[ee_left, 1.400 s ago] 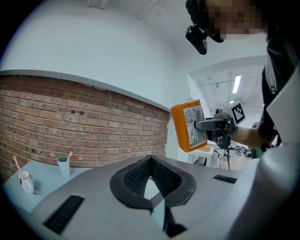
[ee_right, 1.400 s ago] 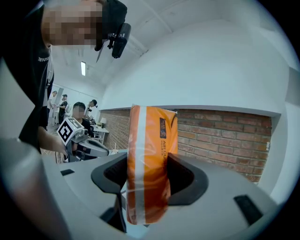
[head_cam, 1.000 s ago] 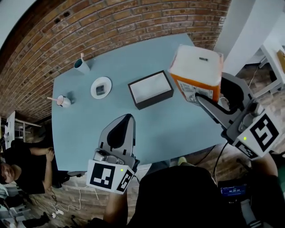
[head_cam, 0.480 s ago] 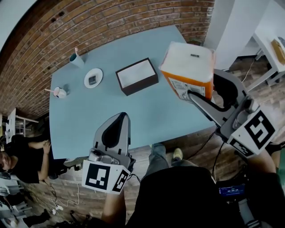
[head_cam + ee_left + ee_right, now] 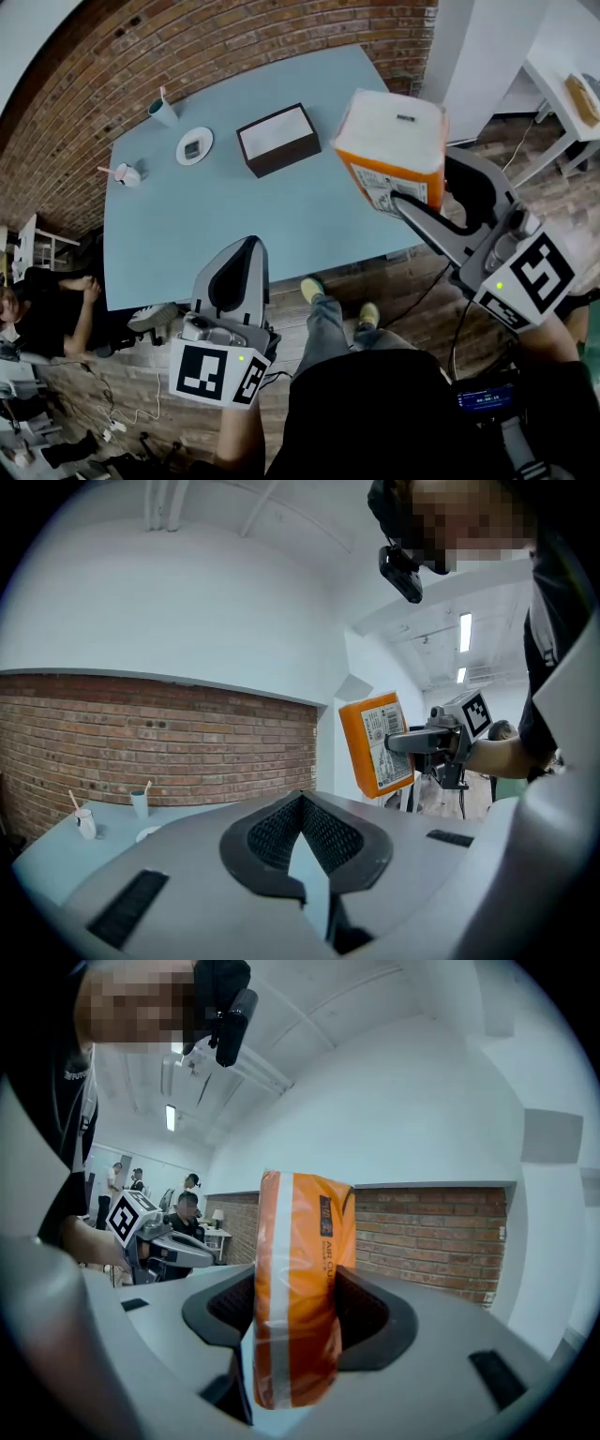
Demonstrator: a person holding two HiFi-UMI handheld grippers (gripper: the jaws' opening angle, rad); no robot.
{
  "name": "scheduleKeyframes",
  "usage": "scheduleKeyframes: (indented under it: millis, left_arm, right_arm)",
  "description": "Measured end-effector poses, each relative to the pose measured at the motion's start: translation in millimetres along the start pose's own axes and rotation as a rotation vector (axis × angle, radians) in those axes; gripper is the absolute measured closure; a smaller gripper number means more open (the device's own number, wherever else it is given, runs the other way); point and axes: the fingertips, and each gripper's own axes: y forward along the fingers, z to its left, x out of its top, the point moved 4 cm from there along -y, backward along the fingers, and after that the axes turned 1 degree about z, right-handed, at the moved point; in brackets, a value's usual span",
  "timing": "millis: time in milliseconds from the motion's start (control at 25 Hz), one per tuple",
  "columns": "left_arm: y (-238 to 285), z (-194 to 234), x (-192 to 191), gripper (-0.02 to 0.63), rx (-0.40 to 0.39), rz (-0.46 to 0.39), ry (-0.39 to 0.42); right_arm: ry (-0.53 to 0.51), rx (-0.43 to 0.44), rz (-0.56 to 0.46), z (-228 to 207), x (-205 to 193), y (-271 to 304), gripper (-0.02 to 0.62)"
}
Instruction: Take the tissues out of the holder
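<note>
Right gripper is clamping the orange tissue pack, well apart from the holder
Left gripper is hovering with jaws clenched together, empty

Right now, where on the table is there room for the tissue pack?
Bare: the table's near half, from the holder to the front edge, and the strip right of the holder. Crowded: the far-left corner, with a tall cup, a small cup and a plate.

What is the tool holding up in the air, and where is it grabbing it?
The right tool holds the orange-and-white tissue pack, pinched across its orange end. The left tool holds nothing.
</note>
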Motion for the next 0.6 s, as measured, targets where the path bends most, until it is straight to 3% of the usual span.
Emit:
scheduleKeyframes:
  millis: [600]
  left_arm:
    - [-14,20,24,0.604,-0.031,-0.041,0.003]
  right_arm:
    - [-0.030,-0.035,-0.015,16,33,12,0.360]
